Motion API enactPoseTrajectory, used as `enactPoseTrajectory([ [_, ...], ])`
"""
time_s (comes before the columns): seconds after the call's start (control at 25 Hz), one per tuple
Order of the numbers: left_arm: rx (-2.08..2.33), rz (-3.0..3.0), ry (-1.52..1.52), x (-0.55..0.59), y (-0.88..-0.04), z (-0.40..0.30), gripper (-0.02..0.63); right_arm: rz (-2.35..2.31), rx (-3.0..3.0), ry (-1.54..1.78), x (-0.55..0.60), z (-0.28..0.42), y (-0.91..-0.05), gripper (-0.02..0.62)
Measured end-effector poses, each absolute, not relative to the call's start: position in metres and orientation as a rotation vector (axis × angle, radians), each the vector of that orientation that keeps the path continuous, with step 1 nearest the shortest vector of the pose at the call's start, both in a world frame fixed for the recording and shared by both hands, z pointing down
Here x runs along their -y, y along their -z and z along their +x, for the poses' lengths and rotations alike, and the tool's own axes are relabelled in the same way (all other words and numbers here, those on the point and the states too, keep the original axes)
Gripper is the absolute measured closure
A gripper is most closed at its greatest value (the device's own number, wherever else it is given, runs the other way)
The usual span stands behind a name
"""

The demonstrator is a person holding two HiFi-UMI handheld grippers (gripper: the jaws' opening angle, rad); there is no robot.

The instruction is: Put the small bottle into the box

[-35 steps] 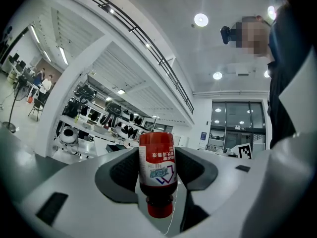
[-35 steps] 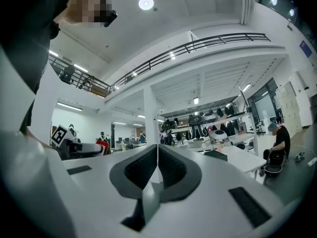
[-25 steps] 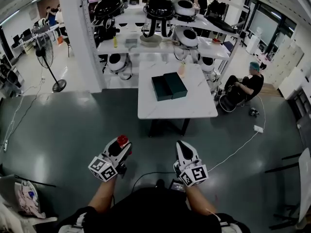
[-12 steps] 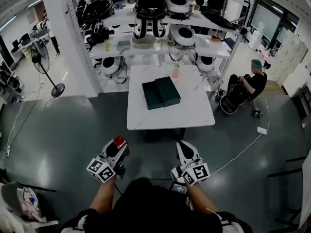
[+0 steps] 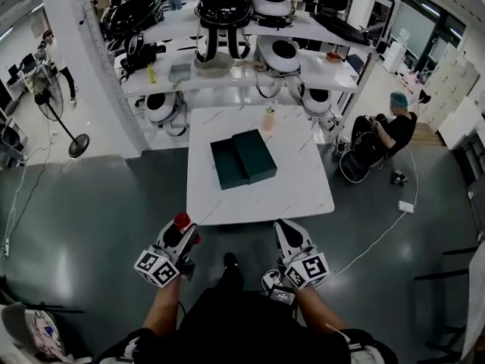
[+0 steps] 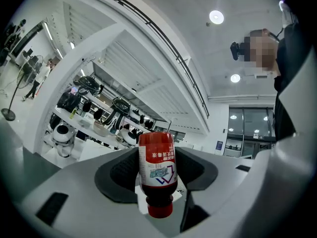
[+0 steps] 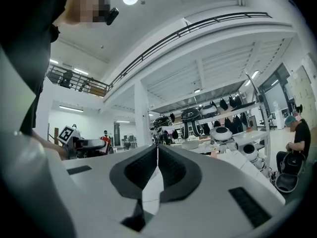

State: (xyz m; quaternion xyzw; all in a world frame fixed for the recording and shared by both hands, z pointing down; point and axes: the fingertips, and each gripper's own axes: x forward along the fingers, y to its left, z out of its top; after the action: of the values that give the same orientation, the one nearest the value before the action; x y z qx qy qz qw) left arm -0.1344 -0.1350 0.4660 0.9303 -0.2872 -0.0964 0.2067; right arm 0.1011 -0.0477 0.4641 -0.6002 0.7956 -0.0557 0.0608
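Small bottle (image 6: pixel 157 175): clamped across its labelled body between the two jaws of the left hand-held gripper (image 5: pixel 184 232); red contents, red cap lowermost in the left gripper view. It is in the air, short of the near edge of the surface (image 5: pixel 258 197).
Grip: pads bear on the broad middle, likely so the bottle cannot swing while carried.
Right hand-held gripper (image 5: pixel 286 230): jaws pressed together with nothing between them; it looks idle, kept level beside the left.
Box (image 5: pixel 227 165): dark green, open, two halves side by side near the middle of the surface, well apart from the bottle; open as it lies, it should take the bottle without any lid work.
Step judged: approach; the placing is not yet done.
Beyond: a pale bottle (image 5: pixel 268 118) at the far edge, shelves (image 5: pixel 182 78) behind.
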Motion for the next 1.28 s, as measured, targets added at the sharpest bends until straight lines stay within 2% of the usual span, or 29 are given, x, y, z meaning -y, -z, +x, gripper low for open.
enactPoseTrajectory([
  [0.56, 0.742, 2.588, 0.309, 0.323, -0.458, -0.068, 0.370, -1.834, -2.482, 0.032, 0.225, 0.148, -0.433, 0.561],
  [0.96, 0.765, 2.558, 0.234, 0.388, -0.466, -0.043, 0.370, -1.810, -2.522, -0.003, 0.293, 0.171, -0.434, 0.561],
  [1.28, 0.881, 2.359, 0.138, 0.413, -0.498, -0.019, 0.370, -1.616, -2.632, 0.044, 0.343, 0.188, -0.450, 0.561],
])
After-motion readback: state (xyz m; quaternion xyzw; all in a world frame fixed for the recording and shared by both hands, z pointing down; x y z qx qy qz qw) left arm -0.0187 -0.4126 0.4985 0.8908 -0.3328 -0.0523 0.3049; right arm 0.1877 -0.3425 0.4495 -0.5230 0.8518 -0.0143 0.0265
